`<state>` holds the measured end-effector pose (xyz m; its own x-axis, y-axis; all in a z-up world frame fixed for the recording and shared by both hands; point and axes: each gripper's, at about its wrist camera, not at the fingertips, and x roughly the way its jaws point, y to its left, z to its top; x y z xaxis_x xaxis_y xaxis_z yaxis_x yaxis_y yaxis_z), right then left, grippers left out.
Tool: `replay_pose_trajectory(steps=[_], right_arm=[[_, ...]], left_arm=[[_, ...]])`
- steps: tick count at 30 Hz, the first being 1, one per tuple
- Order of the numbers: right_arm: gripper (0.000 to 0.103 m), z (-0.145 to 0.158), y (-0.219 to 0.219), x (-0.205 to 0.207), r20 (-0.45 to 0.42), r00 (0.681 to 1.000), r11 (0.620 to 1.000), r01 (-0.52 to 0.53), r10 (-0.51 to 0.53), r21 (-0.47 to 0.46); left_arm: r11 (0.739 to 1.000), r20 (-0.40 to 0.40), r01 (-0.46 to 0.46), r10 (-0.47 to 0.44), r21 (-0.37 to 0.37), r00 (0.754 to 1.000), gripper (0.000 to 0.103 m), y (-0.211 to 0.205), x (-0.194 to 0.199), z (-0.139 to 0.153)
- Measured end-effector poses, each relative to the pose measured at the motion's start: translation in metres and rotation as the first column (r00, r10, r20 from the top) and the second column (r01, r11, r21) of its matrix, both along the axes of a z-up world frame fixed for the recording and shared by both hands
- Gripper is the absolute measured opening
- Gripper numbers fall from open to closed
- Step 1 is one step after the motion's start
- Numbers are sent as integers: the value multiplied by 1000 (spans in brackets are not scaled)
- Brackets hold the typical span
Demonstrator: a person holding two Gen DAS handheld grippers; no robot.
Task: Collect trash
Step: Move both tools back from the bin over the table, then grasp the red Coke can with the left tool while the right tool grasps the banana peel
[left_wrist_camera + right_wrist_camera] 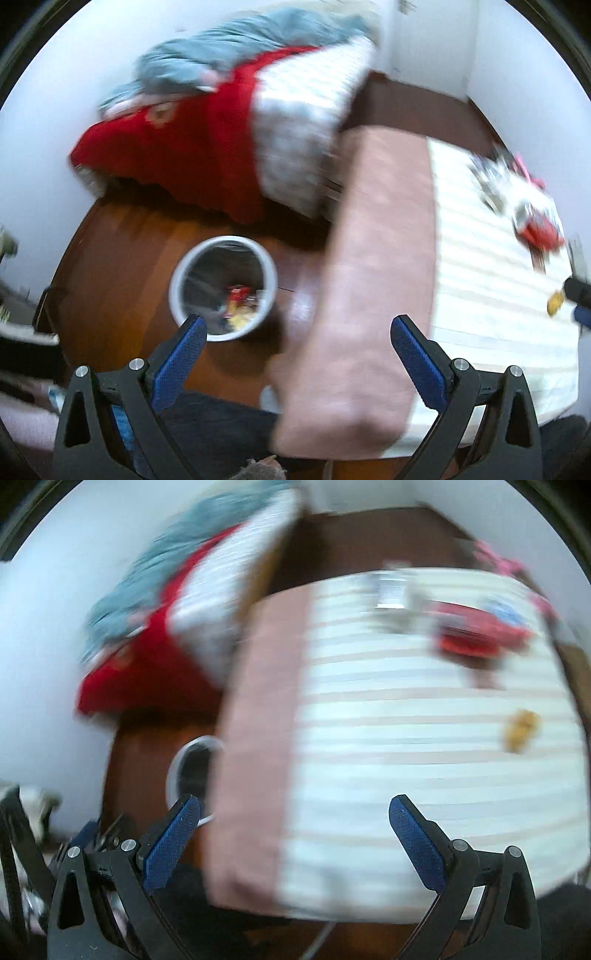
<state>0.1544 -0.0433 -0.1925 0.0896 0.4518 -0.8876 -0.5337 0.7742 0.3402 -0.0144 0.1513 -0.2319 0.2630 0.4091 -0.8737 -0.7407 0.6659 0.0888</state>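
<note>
My left tongs gaped wide and empty; the bin stood on the floor just beyond their left finger, wrappers inside. My right tongs were equally wide, with a red wrapper and yellow scrap on the bed ahead, to the right.

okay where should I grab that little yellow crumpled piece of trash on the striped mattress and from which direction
Come straight down from above with the open right gripper and pinch the yellow crumpled scrap across its narrow width. It looks like a small lump lying flat on the striped mattress, clear of the red wrapper. Blur hides finer detail.
</note>
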Motion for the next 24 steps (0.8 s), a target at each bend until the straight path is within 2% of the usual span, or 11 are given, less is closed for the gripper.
replay_pose_trajectory(steps=[3,5,7,8,11,14,16,19,21,22,24], right_arm=[[103,-19,-52,57,10,991,987,135,-135,-82],[103,-36,-86,96,2,970,963,241,-243,-119],[103,-54,-108,128,-10,949,940,309,-314,-144],[100,-65,-116,144,-21,940,930,332,-339,-158],[81,-92,-124,171,-16,932,913,353,-363,-203],[73,-111,-122,181,-2,940,917,333,-342,-217],[61,-119,-117,186,10,950,926,308,-313,-221],[32,-124,-110,183,76,962,933,275,-264,-233],[28,-123,-113,182,82,966,940,259,-247,-220],[28,-119,-118,181,90,966,942,257,-243,-217],[28,-116,-130,183,86,964,943,265,-252,-203]], left_arm=[[998,-39,64,-64,-2,997,102,-25,49,-27],[995,-64,101,-102,-19,993,102,-39,81,-46],[991,-80,130,-132,-30,988,102,-52,99,-61],[988,-101,152,-154,-30,983,102,-59,114,-71],[979,-157,206,-205,-13,966,102,-74,139,-87],[968,-197,250,-243,13,950,102,-83,153,-92],[963,-218,270,-259,24,941,102,-86,160,-98],[948,-238,316,-299,40,924,102,-89,172,-95],[922,-243,380,-354,68,903,102,-97,184,-89],[898,-246,431,-399,91,883,102,-103,195,-83],[825,-260,546,-500,145,826,102,-120,217,-71]])
